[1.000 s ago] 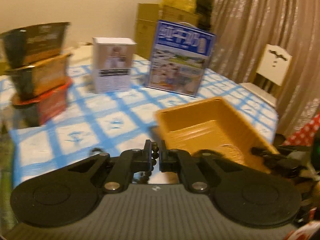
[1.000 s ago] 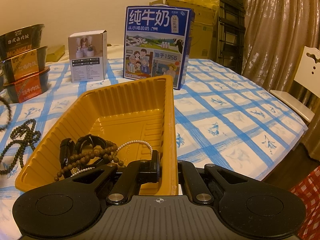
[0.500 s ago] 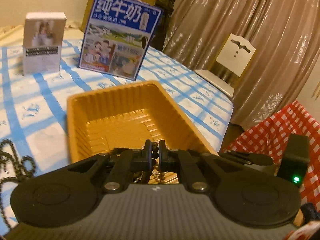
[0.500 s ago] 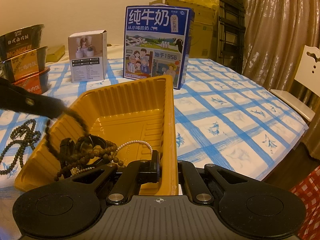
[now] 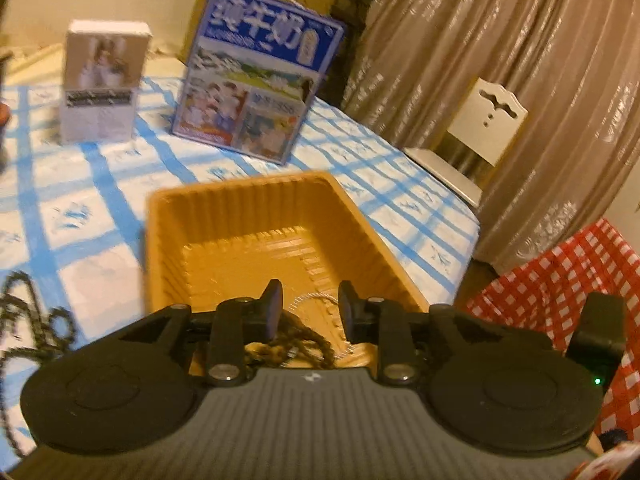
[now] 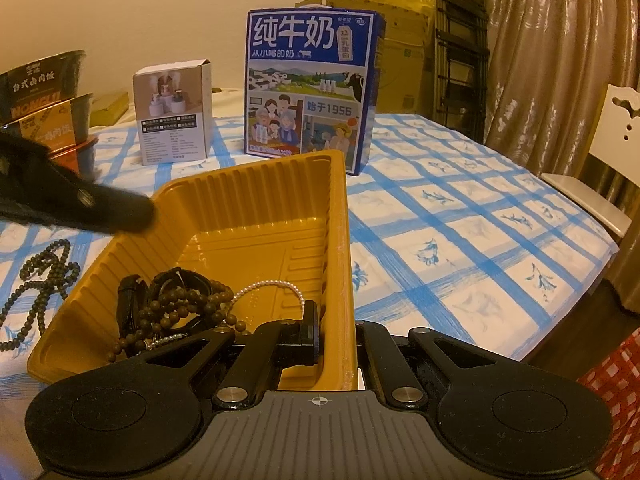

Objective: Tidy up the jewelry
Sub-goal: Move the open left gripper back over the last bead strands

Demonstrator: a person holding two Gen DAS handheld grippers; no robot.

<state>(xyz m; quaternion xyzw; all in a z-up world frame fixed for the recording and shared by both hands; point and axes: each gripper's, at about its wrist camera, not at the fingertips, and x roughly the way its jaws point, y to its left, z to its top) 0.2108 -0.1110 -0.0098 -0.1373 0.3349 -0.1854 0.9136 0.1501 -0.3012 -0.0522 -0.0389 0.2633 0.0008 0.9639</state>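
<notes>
The blue milk carton (image 6: pixel 312 88) at twelve o'clock reads "纯牛奶" and "始于1956". The left gripper (image 5: pixel 310 306) has just been opening, nothing between its jaws, brown beads (image 6: pixel 180 312) below in the yellow tray (image 6: pixel 256 188). The right gripper (image 6: pixel 336 340) clamps the tray's right wall. Bare checked tablecloth (image 6: pixel 460 240) spreads toward three o'clock.

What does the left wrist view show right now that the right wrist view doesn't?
Left wrist only: the left gripper, jaws just opened with nothing between them, above the beads in the tray, and red checked cloth.
Right wrist only: the right gripper shut on the yellow tray wall, a pearl strand, stacked noodle bowls.
Both: the tray, milk carton, white box, loose dark beads on the cloth.
</notes>
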